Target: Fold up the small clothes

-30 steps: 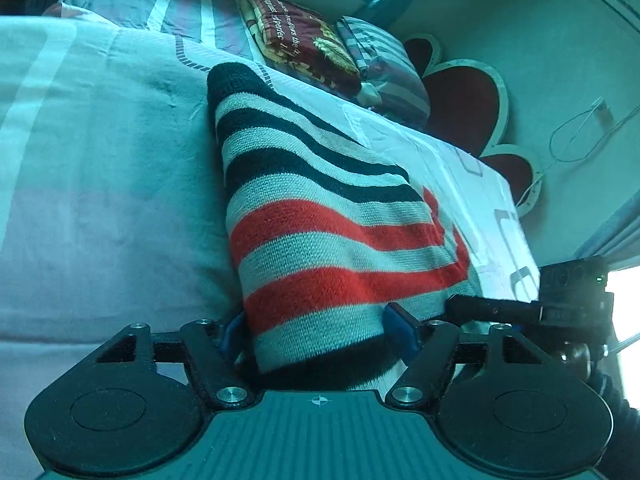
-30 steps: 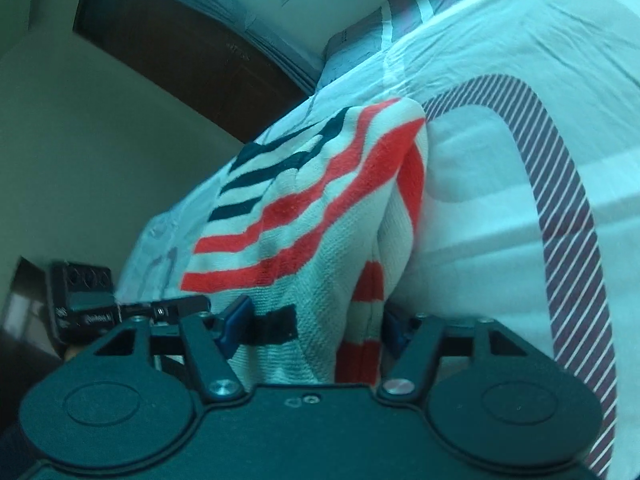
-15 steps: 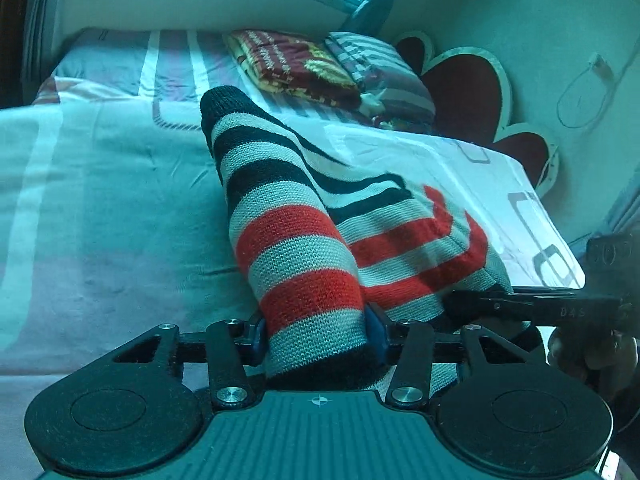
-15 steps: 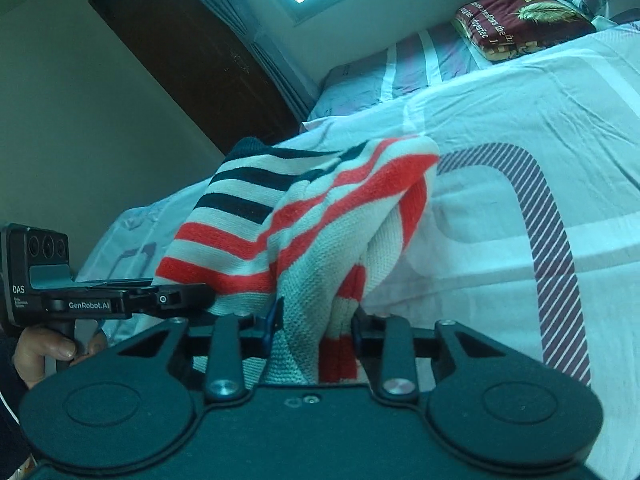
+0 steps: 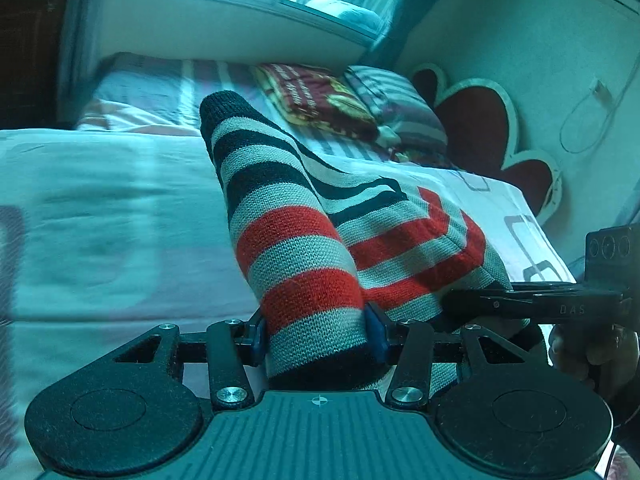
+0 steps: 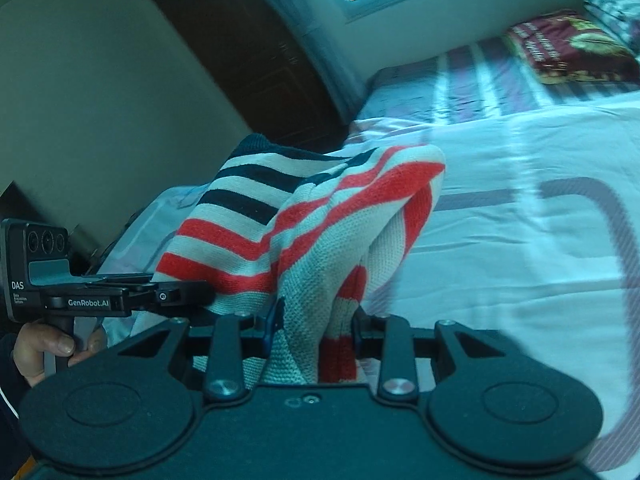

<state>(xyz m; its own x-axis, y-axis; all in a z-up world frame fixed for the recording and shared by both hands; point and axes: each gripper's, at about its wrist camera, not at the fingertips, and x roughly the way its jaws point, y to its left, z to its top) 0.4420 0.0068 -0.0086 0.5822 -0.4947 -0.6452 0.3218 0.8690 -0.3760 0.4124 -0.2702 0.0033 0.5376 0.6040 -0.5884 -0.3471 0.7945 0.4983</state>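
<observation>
A small knitted sweater [image 5: 296,240] with red, grey and black stripes lies on the bed, its near edge lifted. My left gripper [image 5: 316,330] is shut on its near hem. In the right wrist view the same sweater [image 6: 320,240] hangs bunched, and my right gripper [image 6: 316,324] is shut on another part of that hem. The right gripper also shows at the right of the left wrist view [image 5: 532,304]. The left gripper shows at the left of the right wrist view [image 6: 120,300], held by a hand.
The bed [image 5: 100,220] has a pale patterned sheet. Pillows and a maroon folded blanket [image 5: 320,100] lie at its head under the window. A heart-shaped headboard [image 5: 480,132] is on the right. A dark wooden door [image 6: 240,52] stands beyond the bed.
Both grippers closed on the sweater's near hem and lifted it. The cloth has bunched up and the views have tilted upward toward the window.
</observation>
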